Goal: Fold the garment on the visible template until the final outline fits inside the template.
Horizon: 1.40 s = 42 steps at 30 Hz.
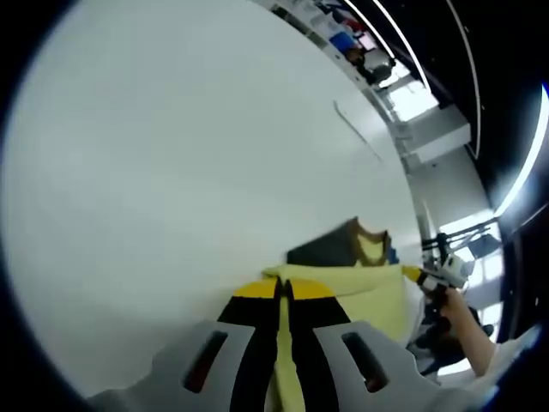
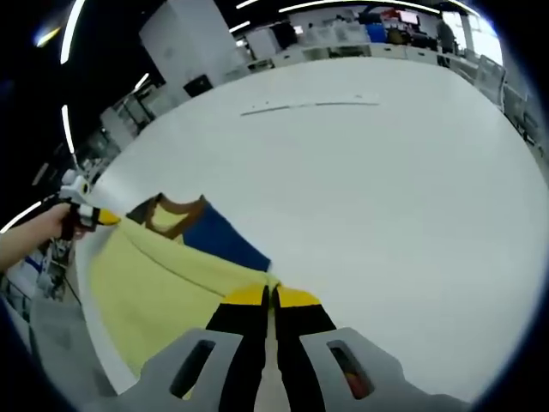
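A yellow garment (image 1: pixel 364 296) with a dark blue panel (image 2: pixel 214 236) and a brown collar (image 2: pixel 176 209) lies partly lifted over the white table (image 2: pixel 386 189). My left gripper (image 1: pixel 283 287) is shut on one yellow edge of it. My right gripper (image 2: pixel 270 296) is shut on another yellow edge, next to the blue panel. In the left gripper view the right gripper (image 1: pixel 422 275) comes in from the right, held by a hand. In the right gripper view the left gripper (image 2: pixel 96 215) shows at the left, also in a hand. The cloth stretches between the two.
A thin dark line (image 2: pixel 309 106) is marked on the table far from the garment, also seen as a line (image 1: pixel 356 129) in the left gripper view. Desks and screens (image 2: pixel 377 30) stand beyond the table's far edge. A white pillar (image 2: pixel 184 39) rises at the back.
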Available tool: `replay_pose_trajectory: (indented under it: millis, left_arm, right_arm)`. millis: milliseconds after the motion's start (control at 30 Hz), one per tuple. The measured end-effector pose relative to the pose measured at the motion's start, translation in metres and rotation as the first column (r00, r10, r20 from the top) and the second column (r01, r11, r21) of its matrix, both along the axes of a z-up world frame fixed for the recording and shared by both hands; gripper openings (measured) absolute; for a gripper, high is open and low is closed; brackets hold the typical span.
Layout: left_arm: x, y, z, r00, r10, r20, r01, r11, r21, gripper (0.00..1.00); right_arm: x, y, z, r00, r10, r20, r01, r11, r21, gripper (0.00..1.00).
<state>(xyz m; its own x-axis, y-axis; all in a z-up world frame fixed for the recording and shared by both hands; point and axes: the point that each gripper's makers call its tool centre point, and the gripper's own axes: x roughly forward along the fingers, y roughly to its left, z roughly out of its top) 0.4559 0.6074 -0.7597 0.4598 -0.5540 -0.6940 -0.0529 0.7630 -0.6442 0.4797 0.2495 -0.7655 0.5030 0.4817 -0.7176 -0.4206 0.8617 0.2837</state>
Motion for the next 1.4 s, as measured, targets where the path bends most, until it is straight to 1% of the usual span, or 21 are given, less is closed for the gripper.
replay_pose_trajectory:
  millis: [233, 300, 333, 567, 633, 1033, 1133, 1233, 1400]
  left_arm:
    - [0.000, -0.001, 0.000, 1.000, 0.002, 0.000, -0.002, 1.000, -0.002, 0.00]
    - [0.000, -0.001, 0.000, 1.000, 0.002, 0.000, -0.002, 1.000, -0.002, 0.00]
    - [0.000, -0.001, 0.000, 1.000, 0.002, 0.002, -0.002, 1.000, -0.001, 0.00]
    - [0.000, -0.002, 0.000, 1.000, -0.015, 0.012, 0.015, 1.000, 0.010, 0.00]
    - [0.000, -0.002, 0.000, 0.999, -0.030, 0.022, 0.030, 0.999, 0.018, 0.00]
    - [-0.001, -0.002, 0.001, 0.998, -0.055, 0.025, 0.055, 0.998, 0.036, 0.00]
    - [-0.001, -0.003, 0.001, 0.997, -0.065, 0.028, 0.064, 0.997, 0.051, 0.00]
    - [-0.001, -0.003, 0.001, 0.997, -0.070, 0.031, 0.068, 0.996, 0.064, 0.00]
    - [-0.003, -0.003, 0.003, 0.995, -0.084, 0.044, 0.080, 0.992, 0.095, 0.02]
  right_arm:
    - [0.001, -0.001, 0.000, 1.000, 0.020, 0.013, -0.019, 1.000, -0.021, 0.03]
    - [0.000, 0.000, 0.000, 0.999, 0.036, 0.025, -0.035, 0.999, -0.031, 0.03]
    - [0.000, 0.001, 0.000, 0.997, 0.064, 0.041, -0.062, 0.997, -0.043, 0.03]
    - [0.000, 0.001, 0.001, 0.998, 0.059, 0.036, -0.057, 0.997, -0.049, 0.04]
    - [0.001, 0.000, 0.001, 0.998, 0.052, 0.032, -0.050, 0.998, -0.046, 0.03]
    - [0.001, -0.001, 0.000, 0.999, 0.045, 0.022, -0.044, 0.998, -0.047, 0.04]
    - [0.001, 0.000, 0.001, 0.999, 0.037, 0.024, -0.036, 0.999, -0.039, 0.05]
    - [0.003, -0.004, 0.004, 0.999, 0.026, 0.041, -0.024, 0.998, -0.052, 0.09]
    - [0.004, -0.010, 0.011, 0.999, 0.012, 0.051, -0.009, 0.999, -0.052, 0.09]
